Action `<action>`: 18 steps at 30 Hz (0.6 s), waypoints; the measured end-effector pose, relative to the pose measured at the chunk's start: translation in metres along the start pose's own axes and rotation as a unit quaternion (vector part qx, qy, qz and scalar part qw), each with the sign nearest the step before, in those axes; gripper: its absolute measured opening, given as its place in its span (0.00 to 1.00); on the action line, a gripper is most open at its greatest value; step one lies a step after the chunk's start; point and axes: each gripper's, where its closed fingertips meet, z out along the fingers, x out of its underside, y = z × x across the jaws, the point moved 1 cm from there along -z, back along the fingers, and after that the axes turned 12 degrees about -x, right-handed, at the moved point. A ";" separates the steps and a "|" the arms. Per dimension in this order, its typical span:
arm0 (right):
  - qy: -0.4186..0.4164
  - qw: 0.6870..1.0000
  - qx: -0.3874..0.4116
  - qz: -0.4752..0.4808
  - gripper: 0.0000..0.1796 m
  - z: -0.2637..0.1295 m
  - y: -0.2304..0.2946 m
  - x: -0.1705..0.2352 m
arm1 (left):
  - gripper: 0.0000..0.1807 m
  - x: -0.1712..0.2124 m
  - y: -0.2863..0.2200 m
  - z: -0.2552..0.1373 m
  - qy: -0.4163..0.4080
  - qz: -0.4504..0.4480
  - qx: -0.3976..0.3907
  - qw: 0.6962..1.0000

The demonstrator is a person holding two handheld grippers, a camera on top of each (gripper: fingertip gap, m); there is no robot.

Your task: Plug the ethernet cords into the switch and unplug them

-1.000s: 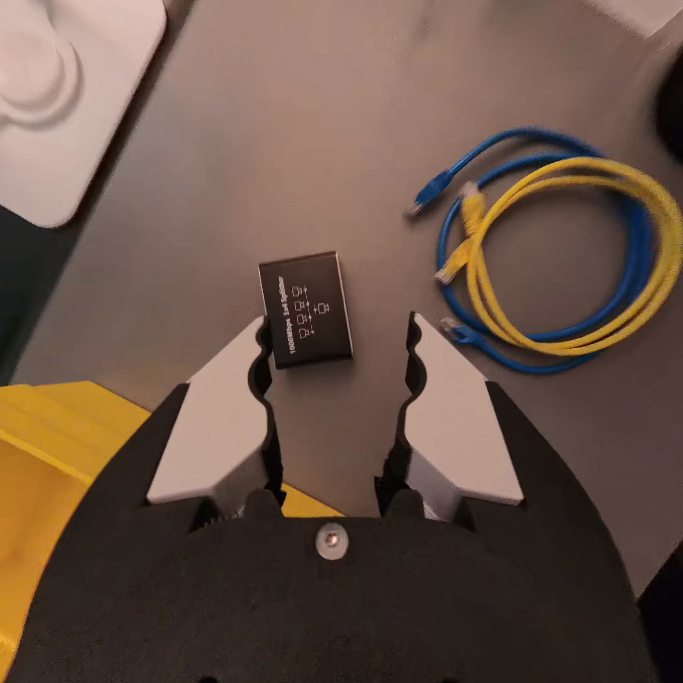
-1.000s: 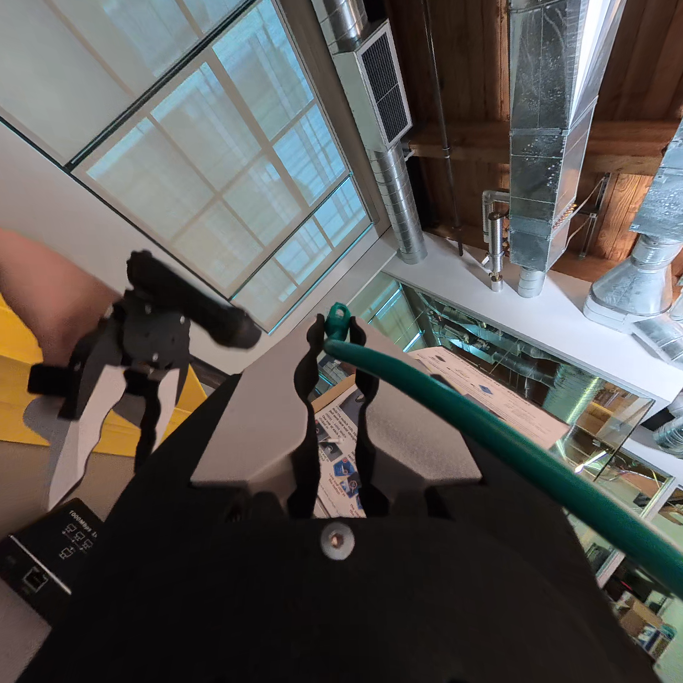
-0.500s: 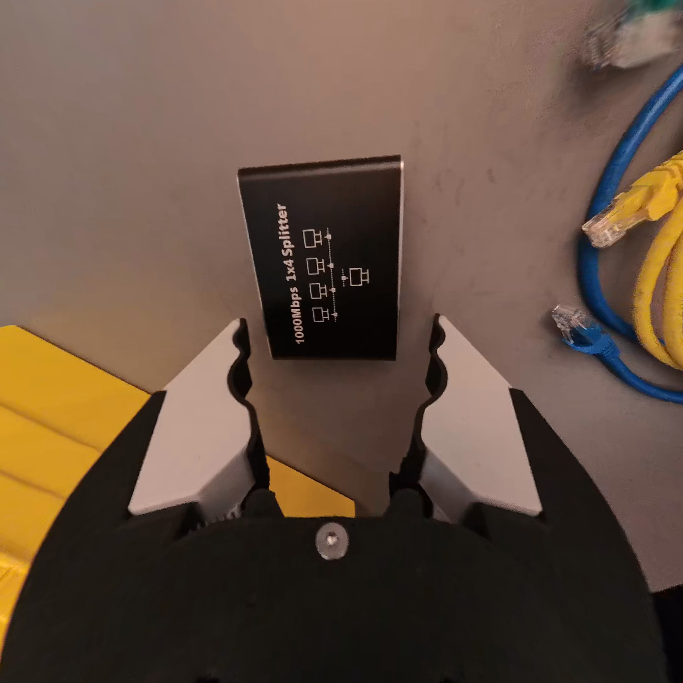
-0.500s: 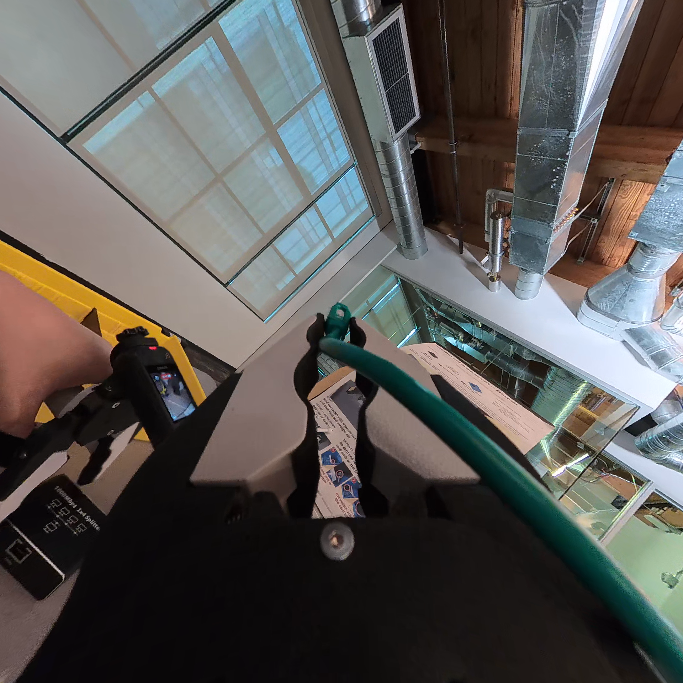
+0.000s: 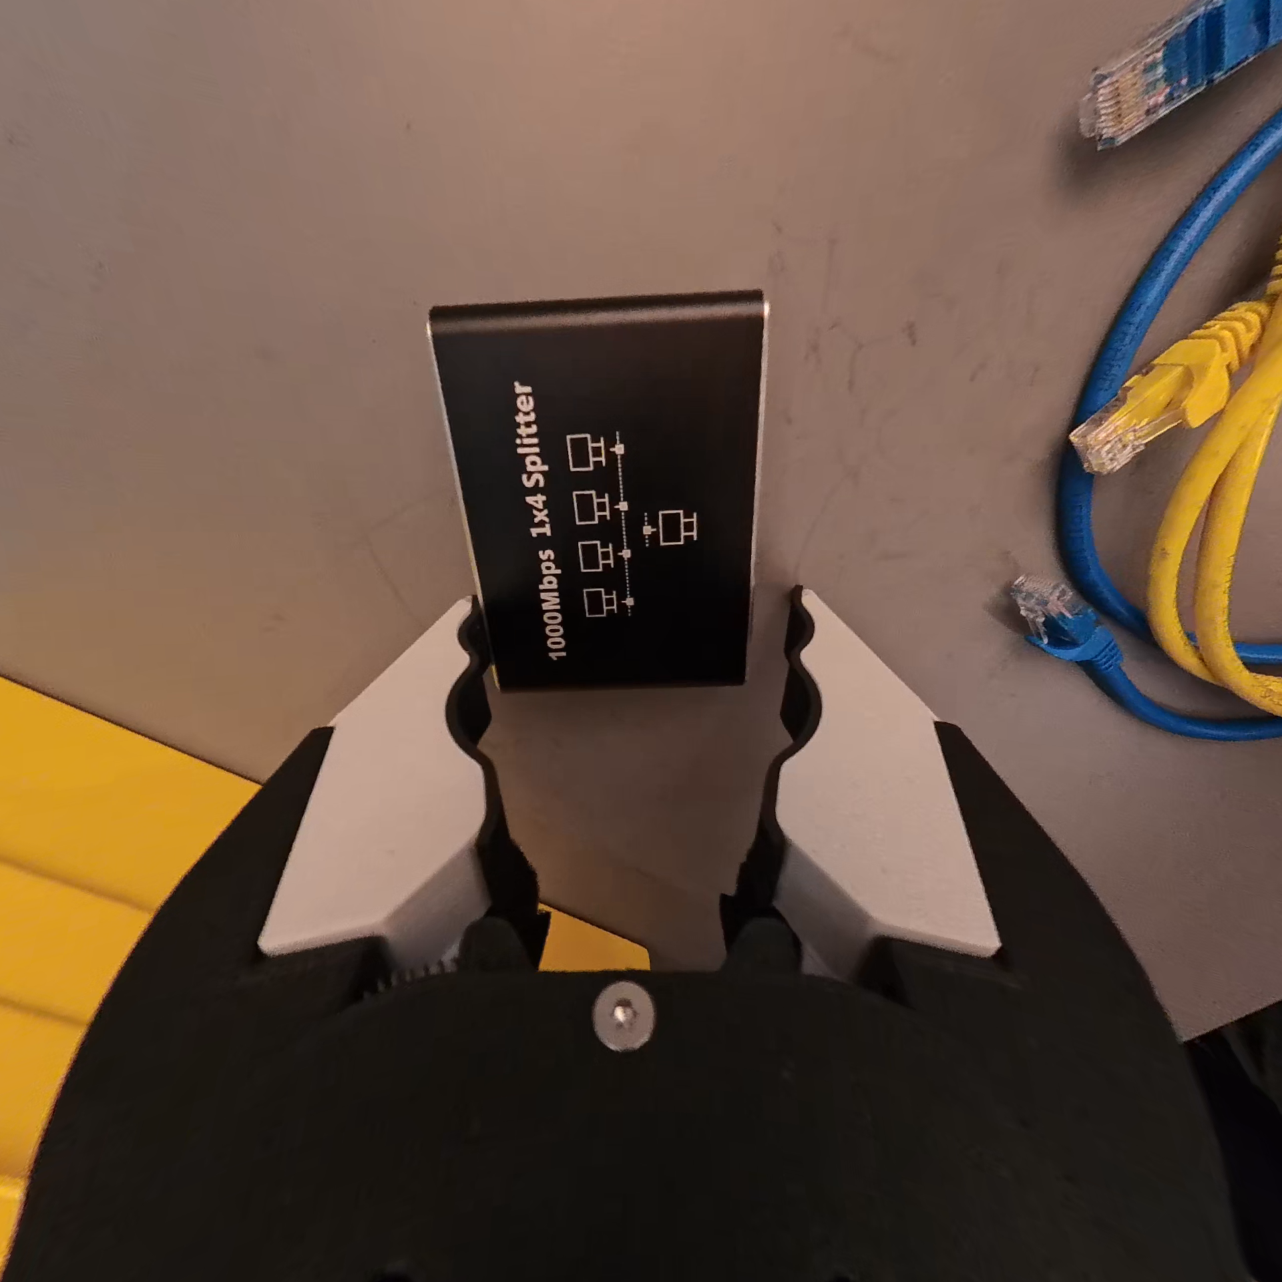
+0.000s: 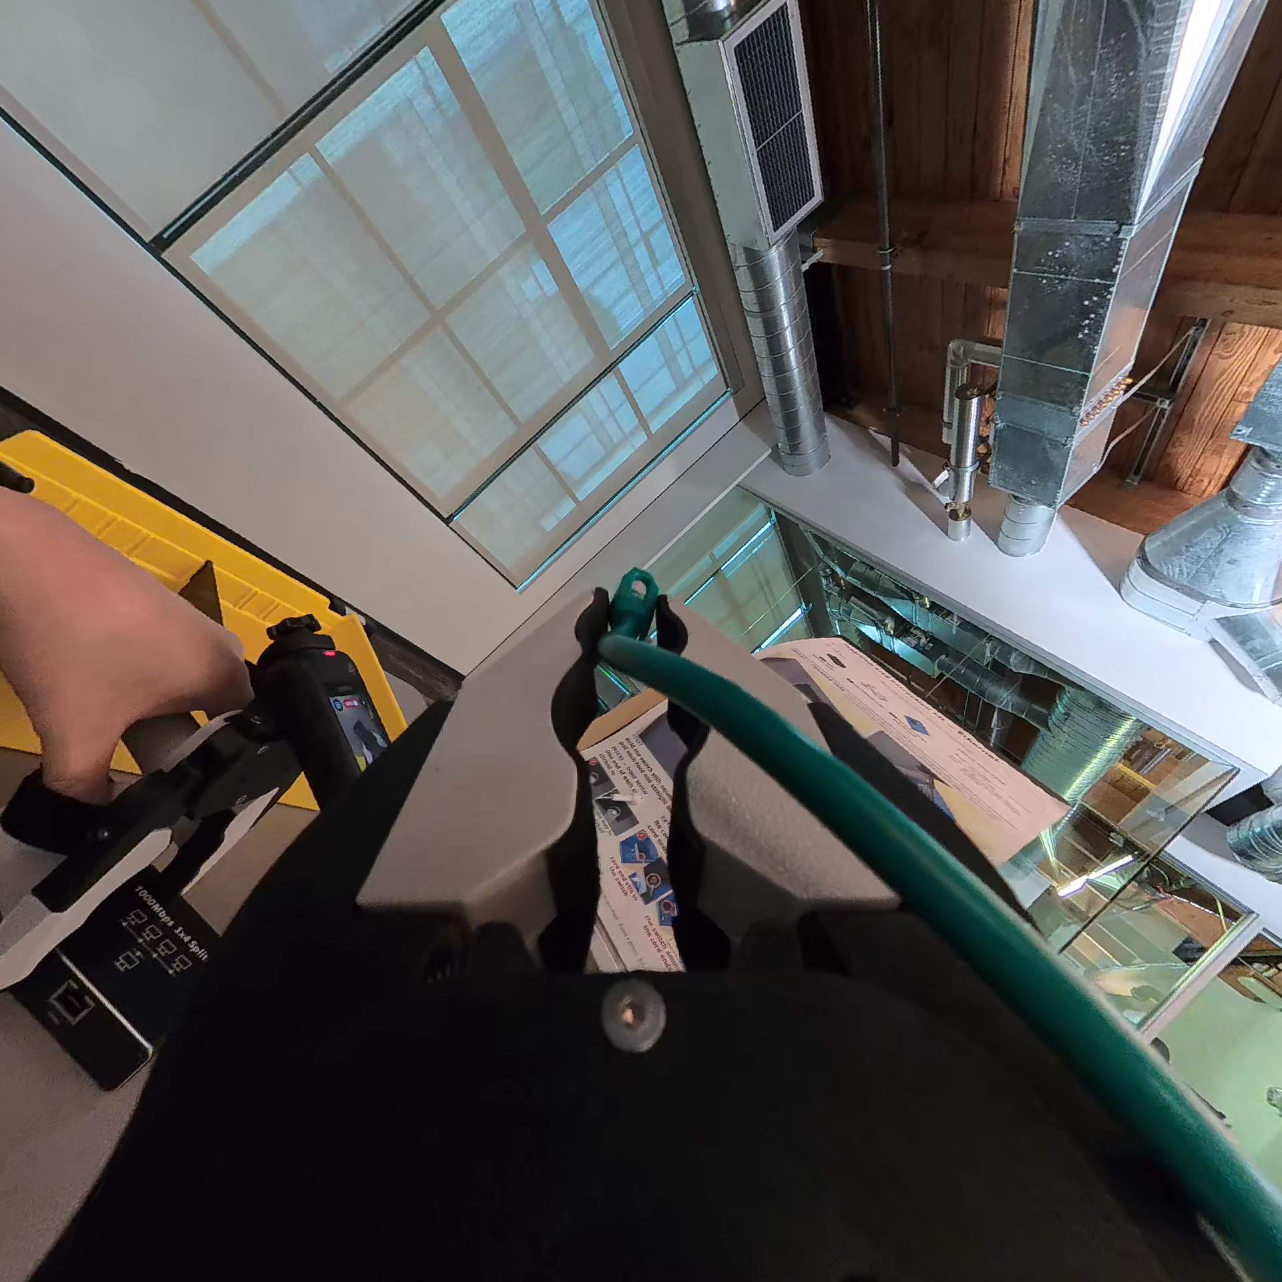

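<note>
The left gripper (image 5: pixel 635 617) points down at the desk (image 5: pixel 277 243), fingers apart, straddling the flat black switch (image 5: pixel 600 485). The right gripper (image 6: pixel 628 617) tilts upward, clamped on a green cord (image 6: pixel 798 756).

Count per item type: one black switch (image 5: pixel 610 485) on the bench (image 5: pixel 208 277); three cords, namely one blue cord (image 5: pixel 1082 499), one yellow cord (image 5: pixel 1179 555) and one green cord (image 6: pixel 832 784); two tongs, left (image 5: pixel 635 610) and right (image 6: pixel 628 614); one yellow bin (image 5: pixel 104 832).
</note>
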 end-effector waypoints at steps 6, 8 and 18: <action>0.007 1.000 -0.010 0.001 0.07 0.003 0.004 0.003 | 0.47 0.000 0.001 0.000 0.003 0.001 0.000 1.000; 0.009 1.000 -0.013 0.003 0.07 0.004 0.005 0.004 | 0.47 0.000 0.000 0.000 0.004 0.000 -0.001 1.000; 0.013 1.000 -0.017 0.007 0.07 0.005 0.006 0.007 | 0.47 0.000 0.001 0.000 -0.010 0.005 0.000 1.000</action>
